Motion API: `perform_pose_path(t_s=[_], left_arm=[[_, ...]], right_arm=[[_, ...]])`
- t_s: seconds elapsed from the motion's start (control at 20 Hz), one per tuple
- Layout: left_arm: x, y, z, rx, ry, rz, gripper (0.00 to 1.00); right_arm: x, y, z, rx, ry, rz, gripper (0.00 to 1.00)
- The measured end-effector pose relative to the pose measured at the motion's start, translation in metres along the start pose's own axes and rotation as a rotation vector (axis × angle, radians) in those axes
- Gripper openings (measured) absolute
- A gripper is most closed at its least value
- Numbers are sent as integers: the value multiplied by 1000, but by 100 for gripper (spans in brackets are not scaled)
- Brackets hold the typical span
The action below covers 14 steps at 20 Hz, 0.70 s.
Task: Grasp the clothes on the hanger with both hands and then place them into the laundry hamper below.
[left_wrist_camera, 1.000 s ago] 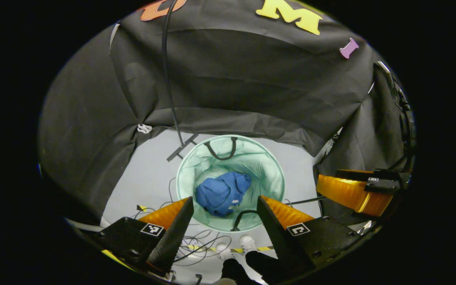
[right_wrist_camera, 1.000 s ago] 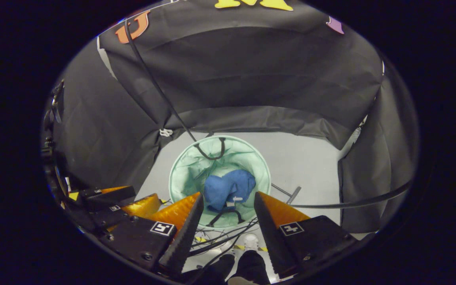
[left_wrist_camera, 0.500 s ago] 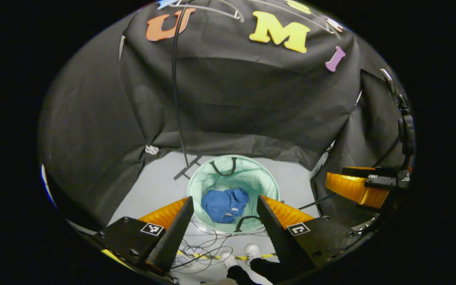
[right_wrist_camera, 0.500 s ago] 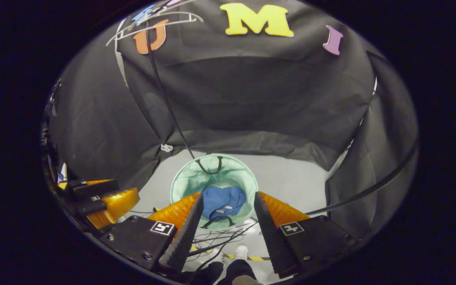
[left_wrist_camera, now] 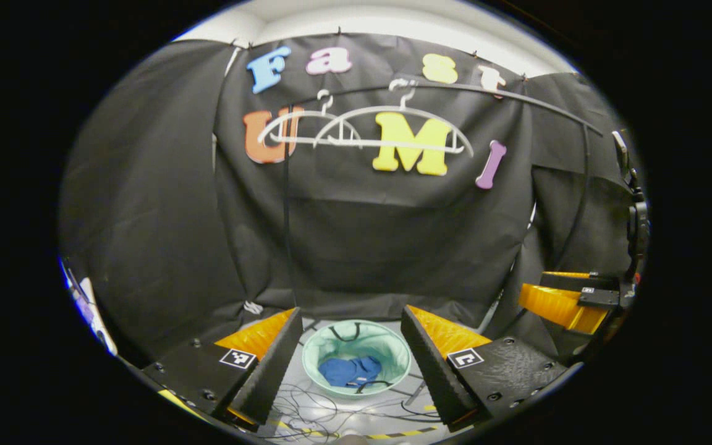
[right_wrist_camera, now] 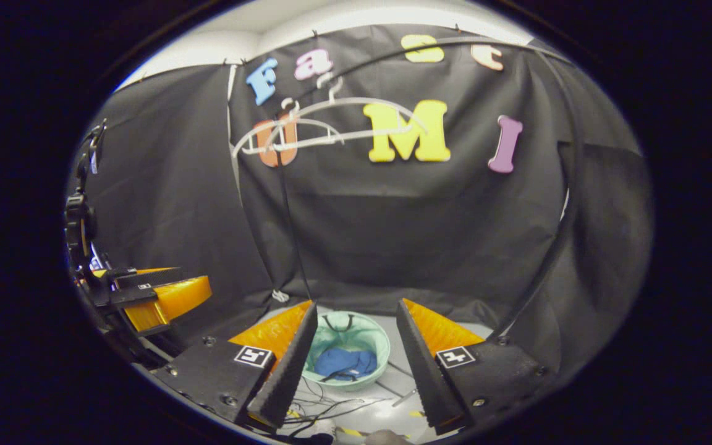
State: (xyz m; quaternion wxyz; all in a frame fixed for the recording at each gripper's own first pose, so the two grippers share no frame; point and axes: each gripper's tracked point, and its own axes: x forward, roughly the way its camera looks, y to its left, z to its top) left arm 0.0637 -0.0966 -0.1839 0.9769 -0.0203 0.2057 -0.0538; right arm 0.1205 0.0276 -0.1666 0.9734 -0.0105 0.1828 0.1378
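We judge the task done — the blue clothes (left_wrist_camera: 350,371) lie bunched inside the laundry hamper (left_wrist_camera: 393,352) on the floor. Both hangers (left_wrist_camera: 393,123) hang bare, and our left gripper (left_wrist_camera: 351,364) and right gripper (right_wrist_camera: 351,361) are spread wide, grasping nothing — nothing looks left.

a black cloth wall (left_wrist_camera: 362,247) stands ahead of the tongs and folds around to both sides. above the cloth a strip of white wall (left_wrist_camera: 393,21) is bright with light. a thin dark rail (left_wrist_camera: 517,96) runs across the upper part of the cloth, far above the tongs. a dark pole (left_wrist_camera: 285,204) goes down from it on the left. a black cable (right_wrist_camera: 554,247) curves down along the right side. the floor (right_wrist_camera: 436,343) below is pale grey. between and under the tongs, thin wires (left_wrist_camera: 325,411) lie tangled on it, beside a strip of yellow and black tape (left_wrist_camera: 393,434).
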Motion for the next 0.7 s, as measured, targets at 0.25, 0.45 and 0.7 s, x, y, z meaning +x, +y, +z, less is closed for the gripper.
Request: perform_pose_path(t_s=[0.25, 0.45, 0.7], left_arm=[[-115, -16, 39, -4, -146, 104, 100], [-180, -8, 66, 34, -235, 168, 100], [-216, 3, 90, 40, -305, 128, 100]], right_arm=[[-109, -17, 48, 7, -203, 53, 99], [-173, -16, 71, 41, -309, 73, 99], [-217, -13, 83, 15, -384, -11, 100]])
